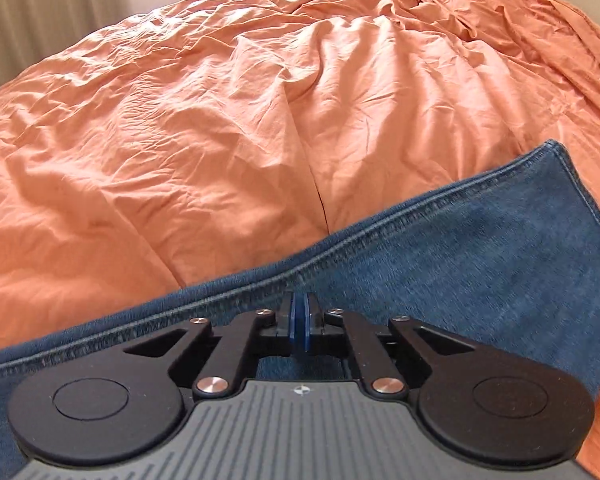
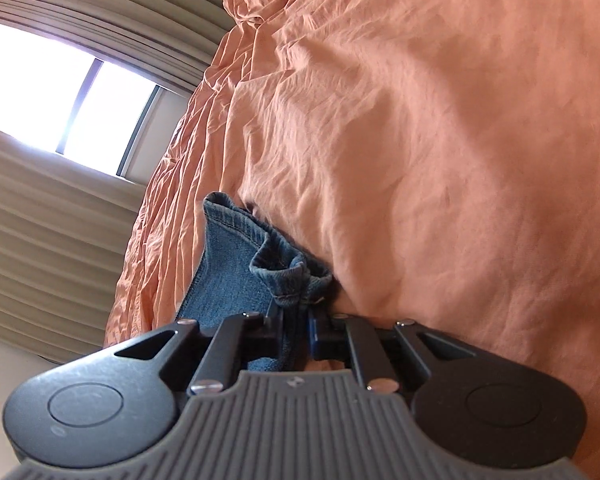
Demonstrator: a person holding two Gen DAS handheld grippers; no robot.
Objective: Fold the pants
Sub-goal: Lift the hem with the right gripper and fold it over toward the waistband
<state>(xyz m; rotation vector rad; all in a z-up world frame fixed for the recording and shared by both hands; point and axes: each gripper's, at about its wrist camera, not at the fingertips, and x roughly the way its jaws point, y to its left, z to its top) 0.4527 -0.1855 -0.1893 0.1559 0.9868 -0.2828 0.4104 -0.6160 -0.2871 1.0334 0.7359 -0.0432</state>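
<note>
Ribbed grey housings bearing only a small unreadable emblem front both views, the left gripper [image 1: 300,316] pinched shut on the jeans [image 1: 480,248], whose seamed edge slants up-right to a hem corner, the right gripper [image 2: 300,320] clamping bunched hem, wrinkled orange bedding [image 1: 220,120] spreading open beyond.

We find no words, numbers, labels or brand names that can be read in either view. The only mark we see is a small round emblem on the ribbed grey cover of each gripper body, near its front edge: one on the left gripper [image 1: 300,312] and one on the right gripper [image 2: 296,320]. Both emblems are too small for us to make out any letters or what they stand for
</note>
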